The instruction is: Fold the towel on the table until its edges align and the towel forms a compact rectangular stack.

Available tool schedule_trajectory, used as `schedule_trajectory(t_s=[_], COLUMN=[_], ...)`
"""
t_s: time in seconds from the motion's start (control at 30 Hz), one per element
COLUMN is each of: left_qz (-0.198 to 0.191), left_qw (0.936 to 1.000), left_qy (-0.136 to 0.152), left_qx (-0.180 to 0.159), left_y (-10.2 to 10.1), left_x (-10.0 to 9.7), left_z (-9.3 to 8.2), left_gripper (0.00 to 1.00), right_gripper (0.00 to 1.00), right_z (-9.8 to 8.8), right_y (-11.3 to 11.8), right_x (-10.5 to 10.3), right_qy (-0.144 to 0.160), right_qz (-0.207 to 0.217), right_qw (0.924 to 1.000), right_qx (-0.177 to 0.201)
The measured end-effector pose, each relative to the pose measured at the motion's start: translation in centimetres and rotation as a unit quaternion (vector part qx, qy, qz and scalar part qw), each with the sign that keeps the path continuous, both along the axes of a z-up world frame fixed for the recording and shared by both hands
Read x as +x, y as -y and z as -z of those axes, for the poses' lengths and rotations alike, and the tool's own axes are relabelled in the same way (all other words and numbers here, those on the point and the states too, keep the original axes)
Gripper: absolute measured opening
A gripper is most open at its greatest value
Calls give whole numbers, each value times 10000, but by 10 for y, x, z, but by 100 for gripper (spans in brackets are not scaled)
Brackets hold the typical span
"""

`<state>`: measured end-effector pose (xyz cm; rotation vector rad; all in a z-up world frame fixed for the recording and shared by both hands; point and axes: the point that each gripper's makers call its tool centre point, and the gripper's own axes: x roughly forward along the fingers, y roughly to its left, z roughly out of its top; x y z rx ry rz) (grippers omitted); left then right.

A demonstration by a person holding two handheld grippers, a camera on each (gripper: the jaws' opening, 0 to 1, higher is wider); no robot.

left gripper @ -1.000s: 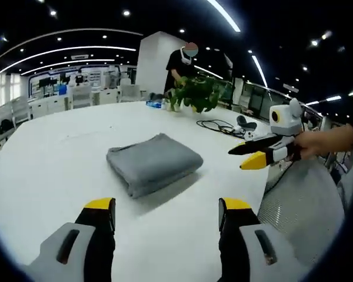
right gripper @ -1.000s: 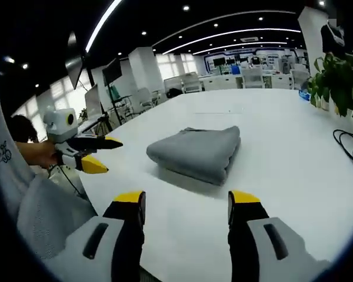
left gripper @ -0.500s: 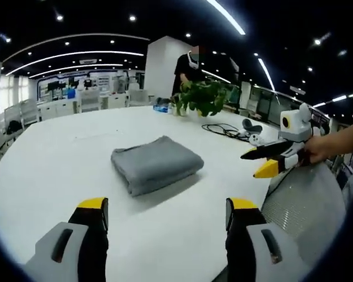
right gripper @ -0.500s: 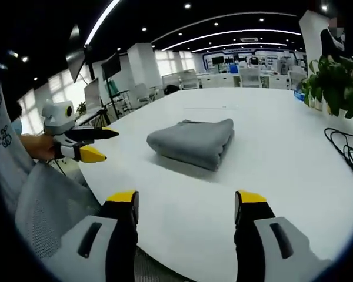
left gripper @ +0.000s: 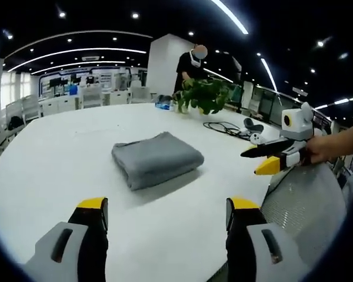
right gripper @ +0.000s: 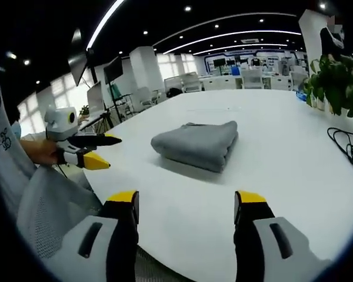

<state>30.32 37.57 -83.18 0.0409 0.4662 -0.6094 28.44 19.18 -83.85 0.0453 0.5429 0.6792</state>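
In the left gripper view, the left gripper (left gripper: 165,211) occupies the bottom of the frame with its yellow-tipped fingers (left gripper: 93,205) spread wide, holding nothing. The grey towel (left gripper: 157,158) lies folded into a compact rectangular stack at frame centre on the white surface (left gripper: 59,147), well apart from the fingers. The right gripper (left gripper: 265,160) appears at the right edge, off the surface edge, held by a hand (left gripper: 317,150); its fingers are slightly parted and empty. A potted plant (left gripper: 206,95) and a black cable (left gripper: 223,127) sit at the upper centre, with a person (left gripper: 191,67) standing behind the plant.

In the right gripper view, the right gripper (right gripper: 187,202) fingers at the bottom are wide apart and empty. The towel (right gripper: 197,144) rests at frame centre on the surface (right gripper: 282,170). The left gripper (right gripper: 100,150) appears at the left edge, fingers slightly parted. The plant (right gripper: 335,82) stands at the upper right; the cable (right gripper: 350,150) lies at the right edge.
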Motion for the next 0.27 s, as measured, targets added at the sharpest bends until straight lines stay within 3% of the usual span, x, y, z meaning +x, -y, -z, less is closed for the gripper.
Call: schedule_trajectory(t_s=[0.27], left_qz=[27], left_qw=[10000], left_qy=[-15], left_qx=[67], left_y=[0], left_x=[-1], left_z=[3], left_gripper=[84], right_gripper=[64], right_z=[0], right_y=[0], right_x=[-1], right_qy=[-46], right_qz=[16], right_qw=[10000], right_qx=[62])
